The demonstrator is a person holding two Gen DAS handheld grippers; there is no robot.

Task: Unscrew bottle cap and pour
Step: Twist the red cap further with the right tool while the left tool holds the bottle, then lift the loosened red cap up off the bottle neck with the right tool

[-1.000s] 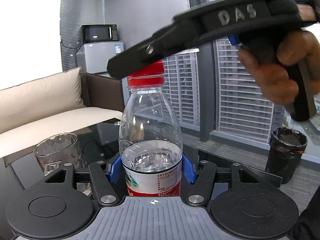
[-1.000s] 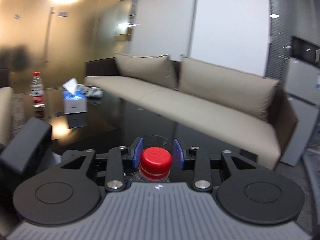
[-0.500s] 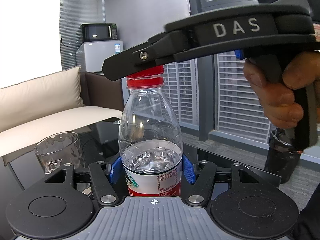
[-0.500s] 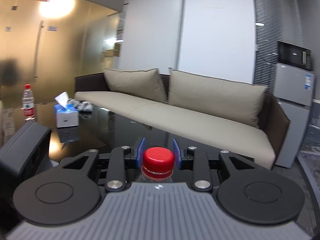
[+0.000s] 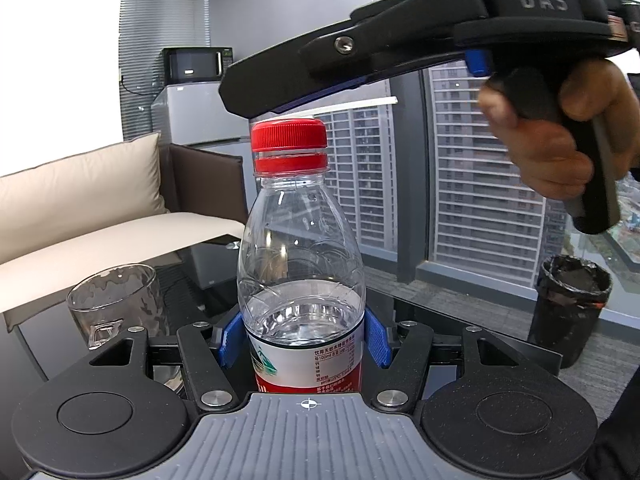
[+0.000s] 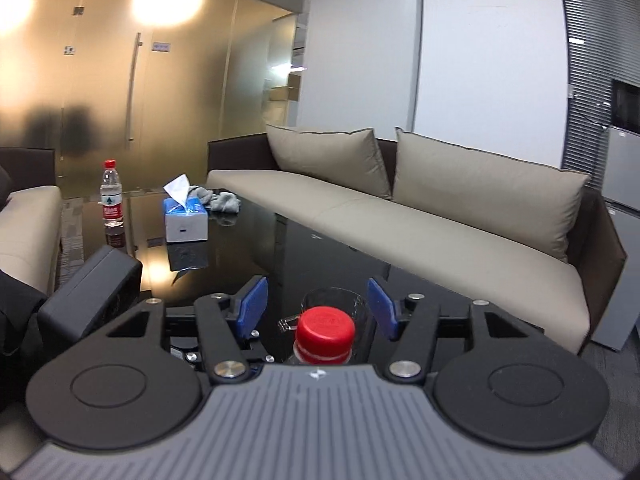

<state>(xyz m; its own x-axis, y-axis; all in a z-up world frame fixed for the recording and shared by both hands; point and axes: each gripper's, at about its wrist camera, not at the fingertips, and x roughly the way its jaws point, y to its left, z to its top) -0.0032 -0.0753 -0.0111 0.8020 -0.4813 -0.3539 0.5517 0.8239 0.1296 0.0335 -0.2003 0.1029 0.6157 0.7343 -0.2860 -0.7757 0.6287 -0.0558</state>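
A clear water bottle with a red label stands upright on the dark glass table, about half full. Its red cap sits on the neck; it also shows in the right wrist view. My left gripper is shut on the bottle's body at the label. My right gripper is open and hovers just above the cap, its blue pads apart and clear of it. It also shows from the side in the left wrist view. An empty drinking glass stands left of the bottle.
A beige sofa runs along the far side of the table. A tissue box, a grey cloth and a second water bottle sit at the table's far end. A black bin stands on the floor to the right.
My right gripper has opened, let go of the red cap and lifted a little above it. The bottle and my left gripper have stayed put.
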